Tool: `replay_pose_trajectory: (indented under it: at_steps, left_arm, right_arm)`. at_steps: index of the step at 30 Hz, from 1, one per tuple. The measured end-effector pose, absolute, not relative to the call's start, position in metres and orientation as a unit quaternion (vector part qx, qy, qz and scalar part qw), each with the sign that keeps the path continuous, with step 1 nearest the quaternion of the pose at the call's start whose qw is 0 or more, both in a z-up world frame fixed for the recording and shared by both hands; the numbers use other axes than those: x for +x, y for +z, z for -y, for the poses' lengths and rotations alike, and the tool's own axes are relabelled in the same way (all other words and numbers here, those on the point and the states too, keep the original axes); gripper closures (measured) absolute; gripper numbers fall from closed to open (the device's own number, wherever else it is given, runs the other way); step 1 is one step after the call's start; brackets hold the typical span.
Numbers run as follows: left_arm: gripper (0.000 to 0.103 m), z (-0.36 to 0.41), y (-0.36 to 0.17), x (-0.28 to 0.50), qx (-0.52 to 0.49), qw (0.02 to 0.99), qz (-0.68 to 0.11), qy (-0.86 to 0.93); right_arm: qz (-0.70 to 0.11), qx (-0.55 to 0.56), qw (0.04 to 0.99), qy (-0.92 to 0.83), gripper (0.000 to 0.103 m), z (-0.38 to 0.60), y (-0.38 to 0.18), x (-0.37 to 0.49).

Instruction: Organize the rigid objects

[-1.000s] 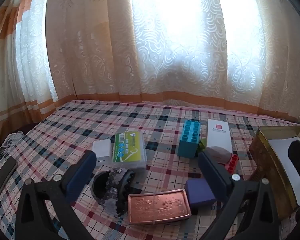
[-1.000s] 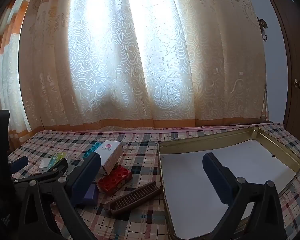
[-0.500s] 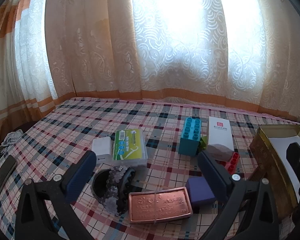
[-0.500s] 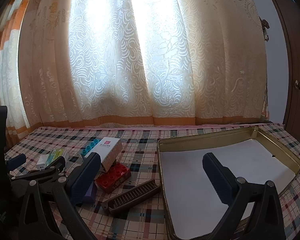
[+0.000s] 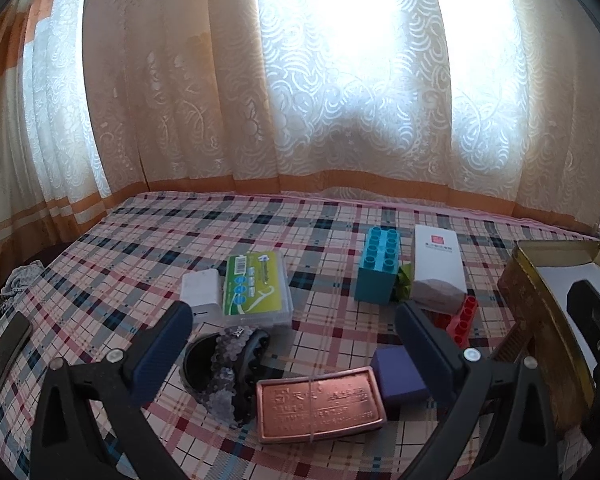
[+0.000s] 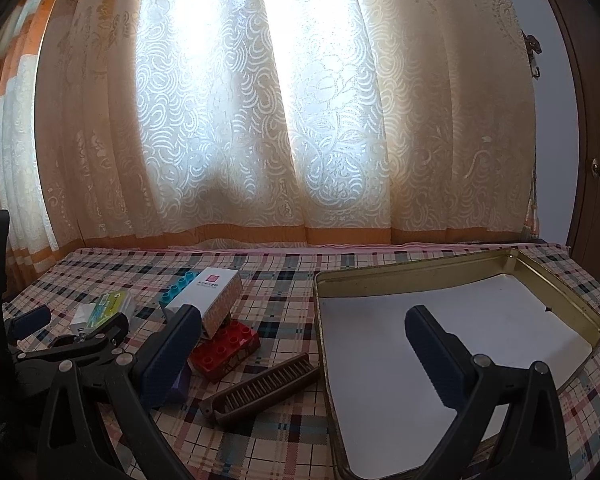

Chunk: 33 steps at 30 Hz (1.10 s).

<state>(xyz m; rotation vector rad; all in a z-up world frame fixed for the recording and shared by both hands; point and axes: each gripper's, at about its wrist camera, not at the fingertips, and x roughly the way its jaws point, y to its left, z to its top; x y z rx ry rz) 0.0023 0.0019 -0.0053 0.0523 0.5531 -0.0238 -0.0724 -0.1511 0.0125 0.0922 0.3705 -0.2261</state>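
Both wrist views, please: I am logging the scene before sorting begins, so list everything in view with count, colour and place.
tin tray: 1, gold, white-lined, right
building block: 1, teal, mid-cloth
box: 1, white, beside teal block
brick: 1, red, under the box's near end
comb: 1, brown, beside tray
plaque: 1, copper, near edge
block: 1, purple, beside plaque
hair clip: 1, black, sequinned
floss case: 1, green-labelled
charger: 1, white
phone: 1, dark, far left
left gripper: open
right gripper: open
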Motion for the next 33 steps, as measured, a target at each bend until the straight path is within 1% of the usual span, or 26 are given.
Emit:
replay_pose_trajectory:
  at_steps: [23,33]
  left_arm:
    - [0.000,-0.005,-0.006,-0.001,0.019,0.960,-0.280,-0.010]
    - [0.000,-0.020,-0.009,0.002,0.021,0.956,-0.293,0.001]
  right_arm:
    - [-0.193,0.043,0.974,-0.115,0.000,0.150,0.010,-0.071]
    - [-0.211,0.045,0.971,-0.105,0.000,0.150,0.009,-0.066]
